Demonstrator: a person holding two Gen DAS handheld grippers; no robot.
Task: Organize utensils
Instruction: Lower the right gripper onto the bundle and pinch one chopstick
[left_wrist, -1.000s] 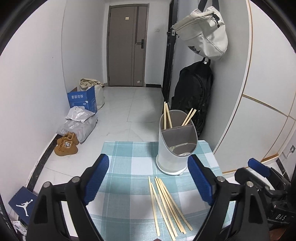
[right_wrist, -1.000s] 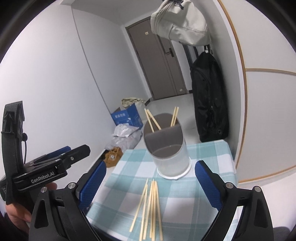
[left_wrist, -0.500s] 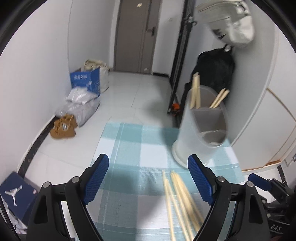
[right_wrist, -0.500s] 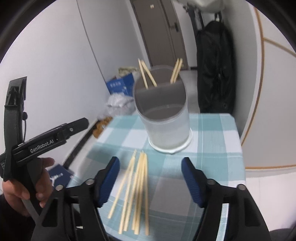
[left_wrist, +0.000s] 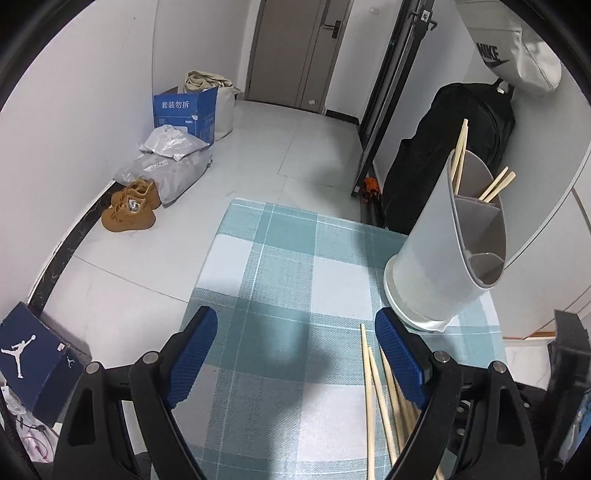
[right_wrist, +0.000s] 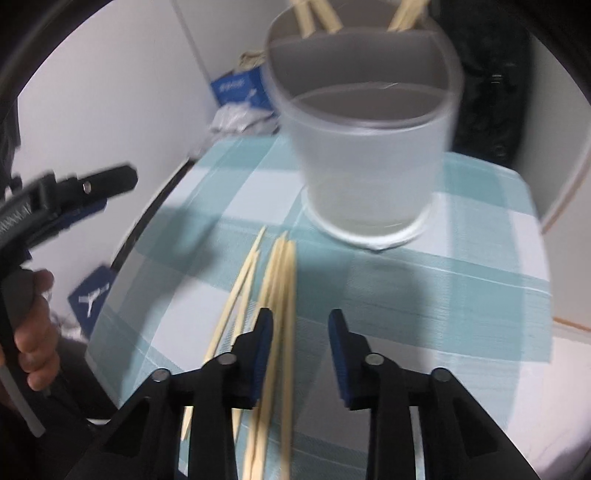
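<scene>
The right gripper (right_wrist: 300, 334), jaws partly apart, hangs low over loose chopsticks (right_wrist: 275, 295) lying on the surface before the holder (right_wrist: 369, 147); next, pinch one. The left gripper (left_wrist: 295, 356) waits wide apart.

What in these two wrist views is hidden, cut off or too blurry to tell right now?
- Loose chopsticks: in the left wrist view their near ends are hidden behind the left gripper finger and cut off by the bottom edge, so no count.
- Right gripper: motion blur in the right wrist view hides whether the pads touch a chopstick yet.
- Utensil holder: in both views its walls hide the bottoms of the compartments.
- Right wrist view: the standing chopsticks' tops are cropped.
</scene>
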